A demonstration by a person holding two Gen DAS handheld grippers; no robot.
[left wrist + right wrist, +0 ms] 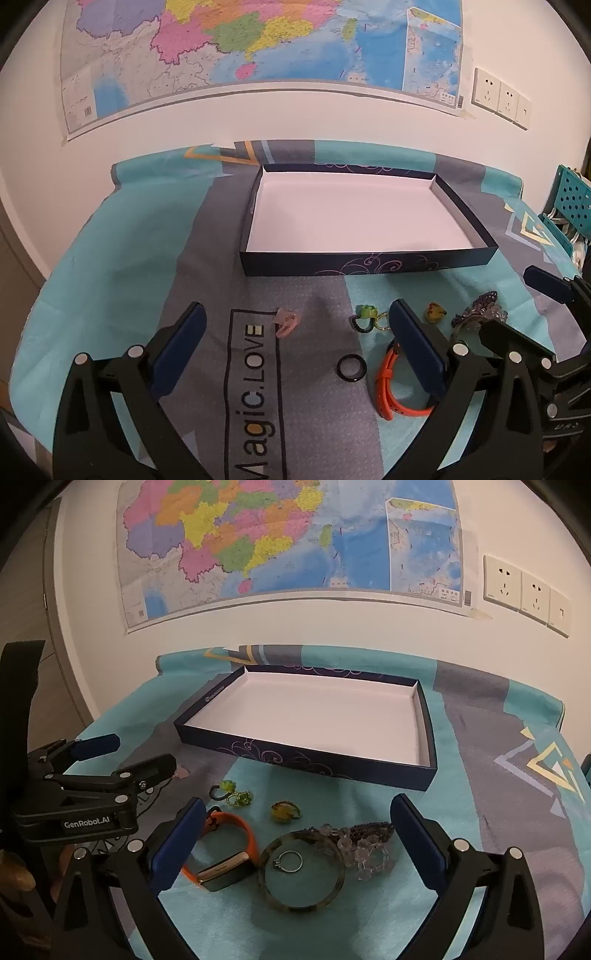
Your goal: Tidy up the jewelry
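A dark blue shallow box (369, 263) (306, 757) with a white inside stands on the cloth, with nothing in it. Jewelry lies in front of it: a pink clip (286, 322), a black ring (352, 367), an orange-strapped watch (388, 380) (225, 873), a green ring charm (365, 316) (231, 794), a yellow ring (435, 313) (284, 809), a mottled bangle (301, 871) with a silver ring (290, 861) inside it, and clear and dark beaded bracelets (364, 845) (476, 314). My left gripper (297, 315) is open above the pink clip and black ring. My right gripper (297, 810) is open above the bangle.
The table carries a teal and grey cloth (129, 240) printed "Magic.LOVE". A wall map (258, 48) and sockets (502, 98) are behind. A teal perforated rack (570, 195) stands at the right. The left gripper's body (92, 801) shows left in the right wrist view.
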